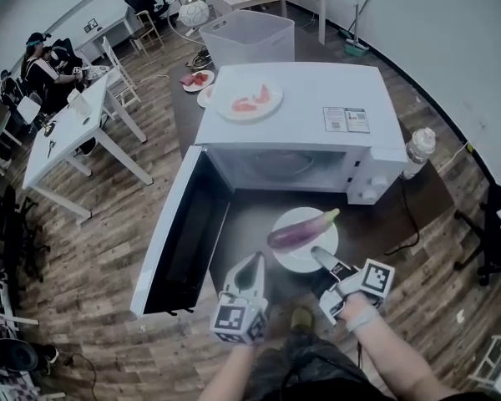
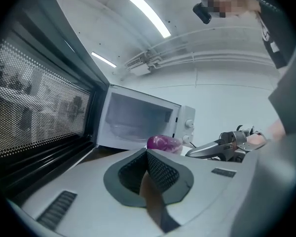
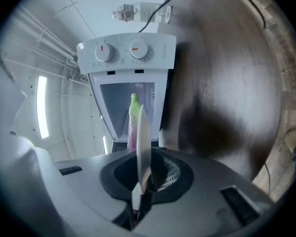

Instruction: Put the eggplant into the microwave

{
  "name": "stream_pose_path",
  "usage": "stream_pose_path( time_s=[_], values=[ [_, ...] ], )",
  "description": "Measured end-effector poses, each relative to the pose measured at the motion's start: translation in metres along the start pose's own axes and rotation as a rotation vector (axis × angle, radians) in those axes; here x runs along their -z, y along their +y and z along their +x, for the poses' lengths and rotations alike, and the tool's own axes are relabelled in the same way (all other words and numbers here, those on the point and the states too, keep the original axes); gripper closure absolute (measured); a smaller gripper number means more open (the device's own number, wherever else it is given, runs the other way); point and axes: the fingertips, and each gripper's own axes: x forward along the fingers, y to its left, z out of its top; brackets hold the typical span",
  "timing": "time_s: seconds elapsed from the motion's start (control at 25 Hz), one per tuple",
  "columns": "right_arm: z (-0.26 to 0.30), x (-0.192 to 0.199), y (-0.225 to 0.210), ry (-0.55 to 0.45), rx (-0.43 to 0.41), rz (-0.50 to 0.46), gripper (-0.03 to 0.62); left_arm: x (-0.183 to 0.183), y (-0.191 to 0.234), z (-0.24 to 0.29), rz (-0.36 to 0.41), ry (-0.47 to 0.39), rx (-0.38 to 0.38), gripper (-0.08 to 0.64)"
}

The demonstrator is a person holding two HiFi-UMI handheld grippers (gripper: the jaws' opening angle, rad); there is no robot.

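Note:
A purple eggplant (image 1: 301, 230) with a green stem lies on a white plate (image 1: 290, 258), held level in front of the white microwave (image 1: 301, 115). The microwave door (image 1: 179, 232) hangs open to the left, baring the cavity (image 1: 275, 167). My right gripper (image 1: 319, 256) is shut on the plate's near rim. In the right gripper view the plate (image 3: 142, 142) shows edge-on between the jaws, with the eggplant stem (image 3: 134, 105) beyond. My left gripper (image 1: 255, 262) hovers left of the plate, jaws together and holding nothing. The left gripper view shows the eggplant (image 2: 163, 143) ahead of the cavity (image 2: 138, 120).
A plate with red food (image 1: 249, 100) sits on top of the microwave. A water bottle (image 1: 419, 149) stands to its right and a white bin (image 1: 249, 36) behind it. White tables and a seated person (image 1: 42, 69) are at the far left.

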Motion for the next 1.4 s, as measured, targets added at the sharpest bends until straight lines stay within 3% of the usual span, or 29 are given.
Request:
stream_pose_path(
  time_s=[0.32,0.52,0.84,1.12,1.4],
  values=[
    [0.03,-0.02,-0.004,0.016,-0.005,0.001,0.565,-0.002,0.019,0.031,0.032,-0.029,-0.029,0.56],
    [0.05,-0.03,-0.004,-0.013,-0.002,0.009,0.565,-0.015,0.03,0.05,-0.007,-0.06,-0.062,0.56],
    [0.092,-0.044,0.007,-0.049,-0.02,-0.02,0.565,-0.013,0.036,0.076,0.029,-0.07,-0.042,0.56],
    [0.112,-0.05,0.006,-0.082,-0.018,-0.026,0.565,-0.009,0.046,0.087,-0.022,-0.078,-0.051,0.559],
    [0.116,-0.057,-0.001,-0.151,-0.007,0.016,0.565,-0.008,0.038,0.095,-0.046,-0.074,0.0,0.557]
  ],
)
